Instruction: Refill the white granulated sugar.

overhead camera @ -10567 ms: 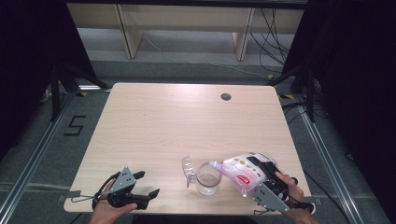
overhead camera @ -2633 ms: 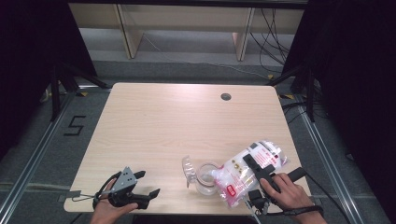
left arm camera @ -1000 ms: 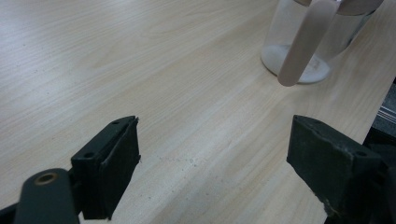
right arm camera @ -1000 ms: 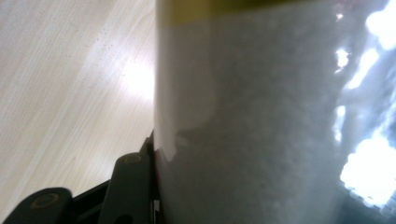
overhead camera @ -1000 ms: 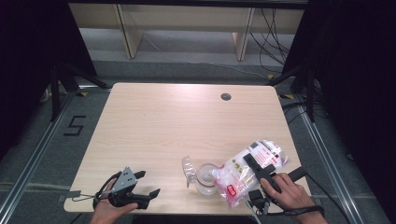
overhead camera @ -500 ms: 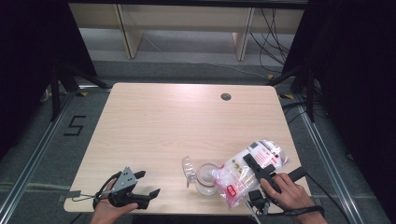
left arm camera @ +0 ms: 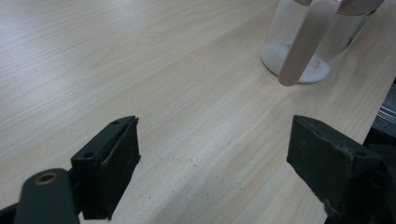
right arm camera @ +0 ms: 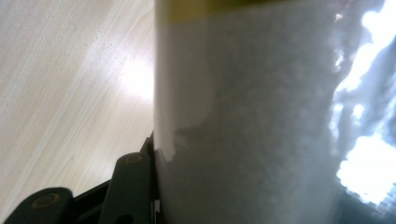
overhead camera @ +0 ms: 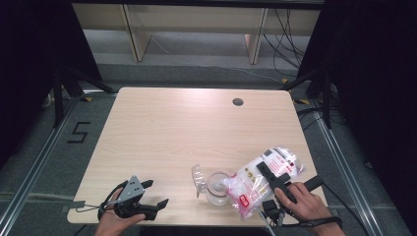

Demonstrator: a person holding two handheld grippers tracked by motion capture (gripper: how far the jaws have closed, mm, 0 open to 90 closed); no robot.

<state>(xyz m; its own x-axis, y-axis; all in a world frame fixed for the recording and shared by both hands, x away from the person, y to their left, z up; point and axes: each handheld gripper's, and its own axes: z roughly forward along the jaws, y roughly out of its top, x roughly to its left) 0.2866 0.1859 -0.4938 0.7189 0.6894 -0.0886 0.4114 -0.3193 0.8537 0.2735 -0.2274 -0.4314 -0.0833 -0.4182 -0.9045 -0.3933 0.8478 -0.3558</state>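
Note:
A clear glass jar [overhead camera: 215, 187] stands near the table's front edge, its hinged lid [overhead camera: 198, 177] tipped open to the left; white powder lies on its bottom [left arm camera: 299, 70]. My right gripper [overhead camera: 269, 179] is shut on a clear plastic bag of white grains [overhead camera: 260, 179], tilted with its lower end at the jar's mouth. Up close the bag [right arm camera: 252, 116] presses against the left jaw. My left gripper [overhead camera: 142, 201] rests at the front left of the table, open with nothing between its pads [left arm camera: 116, 163].
The wooden table [overhead camera: 187, 128] has a round cable hole [overhead camera: 238, 102] at the back right. Shelving legs and cables stand behind the table. A "5" is marked on the floor [overhead camera: 78, 132] at the left.

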